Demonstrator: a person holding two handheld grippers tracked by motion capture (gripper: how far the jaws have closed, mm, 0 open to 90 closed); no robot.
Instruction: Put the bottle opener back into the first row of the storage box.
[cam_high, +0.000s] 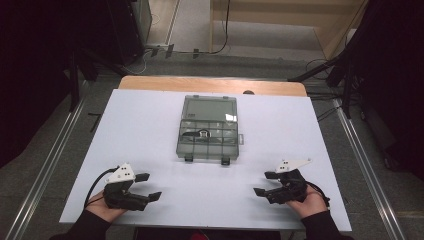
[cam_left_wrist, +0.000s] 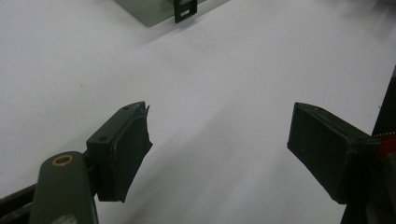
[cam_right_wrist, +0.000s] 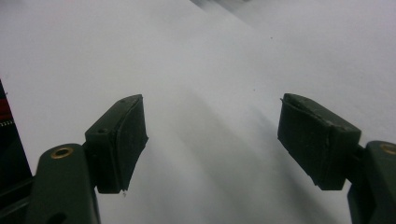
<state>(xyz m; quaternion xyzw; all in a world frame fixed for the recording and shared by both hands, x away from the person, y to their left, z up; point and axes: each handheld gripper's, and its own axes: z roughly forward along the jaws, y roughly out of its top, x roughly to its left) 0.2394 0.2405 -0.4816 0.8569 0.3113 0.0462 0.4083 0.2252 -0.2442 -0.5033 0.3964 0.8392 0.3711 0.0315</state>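
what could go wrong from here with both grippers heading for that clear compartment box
1. The clear box looks shut, with two small dark latches at its near edge; wide jaws may slip off them.
2. The box sits loose on the smooth white table, so a one-sided push by the left gripper or right gripper might slide it.
3. If it is tipped, the dark item inside may shift compartments.

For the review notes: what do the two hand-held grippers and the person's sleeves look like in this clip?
Both the left gripper and the right gripper are black two-jaw tools with flat rectangular pads, a brass-coloured ring at a jaw pivot, and a pale grey three-cornered plate on top. A black cable loops back from the left one. The person wears dark long sleeves.
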